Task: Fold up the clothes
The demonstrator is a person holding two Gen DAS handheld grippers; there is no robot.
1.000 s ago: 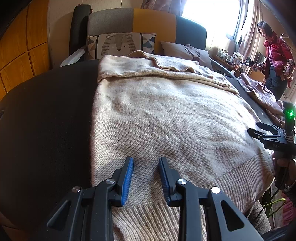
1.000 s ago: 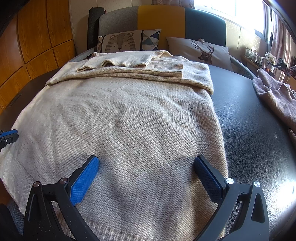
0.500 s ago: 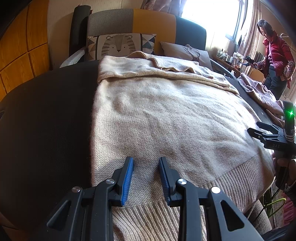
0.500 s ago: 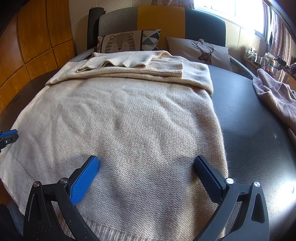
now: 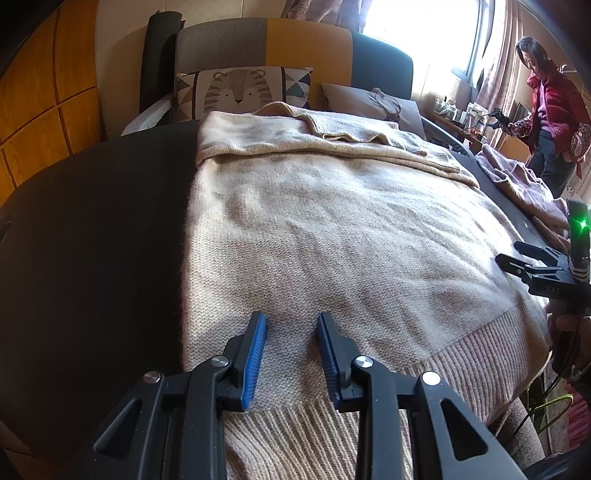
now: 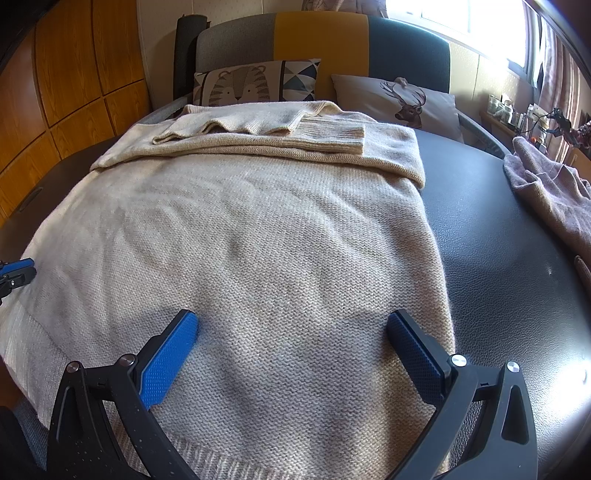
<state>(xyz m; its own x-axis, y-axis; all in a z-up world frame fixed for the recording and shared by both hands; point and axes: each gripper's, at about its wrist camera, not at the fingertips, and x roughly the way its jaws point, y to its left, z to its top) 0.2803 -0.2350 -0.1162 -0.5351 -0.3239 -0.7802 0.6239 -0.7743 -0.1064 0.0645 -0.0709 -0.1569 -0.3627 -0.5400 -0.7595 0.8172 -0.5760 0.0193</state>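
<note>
Blue-padded jaws of the left gripper [image 5: 291, 354] stand a narrow gap apart, nothing between them, poised over the near left part of the beige knit sweater [image 5: 332, 236], just past its ribbed hem. The right gripper [image 6: 291, 350] is spread wide, empty, over the sweater's near right part; its right finger sits close to the garment's right edge.

Sweater lies flat on a black leather-like surface [image 6: 517, 258], hem toward both grippers. Bare black surface extends left of the left gripper and right of the right gripper. Ahead of both, at the sweater's far end, the sleeves [image 6: 295, 129] are folded across the body, ribbed cuff visible.

Far right of the right gripper: a mauve garment [image 6: 546, 192], crumpled, apart from the sweater. Beyond the sweater: tiger-print cushion [image 6: 255, 85], deer-print cushion [image 6: 402, 99], a grey-yellow-teal backrest [image 6: 321, 33]. Far right in the left wrist view, a person in a red jacket [image 5: 554, 110] stands near the window.
</note>
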